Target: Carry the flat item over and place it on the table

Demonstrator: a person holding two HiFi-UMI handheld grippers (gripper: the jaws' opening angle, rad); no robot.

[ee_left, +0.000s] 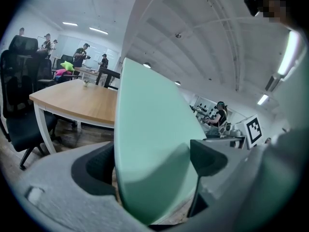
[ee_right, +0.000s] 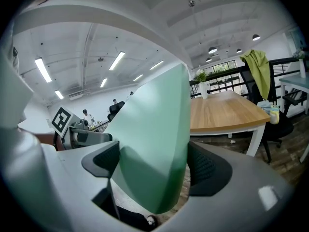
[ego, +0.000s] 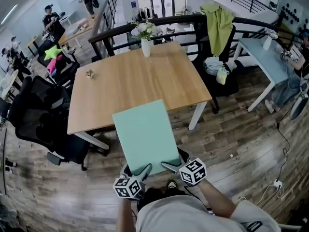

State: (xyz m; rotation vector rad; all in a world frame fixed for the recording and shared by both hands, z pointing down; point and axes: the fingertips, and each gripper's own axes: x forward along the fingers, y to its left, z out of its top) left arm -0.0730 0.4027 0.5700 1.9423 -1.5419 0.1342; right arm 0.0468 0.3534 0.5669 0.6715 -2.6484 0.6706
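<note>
— What have your claws got?

— Both are clamped on the same thing. My left claw [ego: 143, 170] pinches the near edge of the mint-green panel [ego: 145, 134] toward its left corner. My right claw [ego: 170, 166] pinches that same edge toward the right corner. In each gripper view the sheet stands between the two jaws, which are closed against its faces.

— Where does the panel sit?

— In the air, held out in front of me above the wooden floor [ego: 231, 144]. In the head view its far edge overlaps the near edge of the desk [ego: 130, 81]. I can't tell whether it actually reaches over the top. It touches nothing but the claws.

— And the desk itself?

— Light wood top, white legs. A small object [ego: 90, 73] lies near its left side, and a white vase [ego: 145, 46] with flowers stands at the far edge. Black office chairs [ego: 38, 105] crowd its left side. Beyond the far right corner a green cloth [ego: 218, 25] hangs over a chair, and a pale blue desk [ego: 268, 59] stands further right. Several people [ego: 50, 21] are at the far left of the room.
</note>
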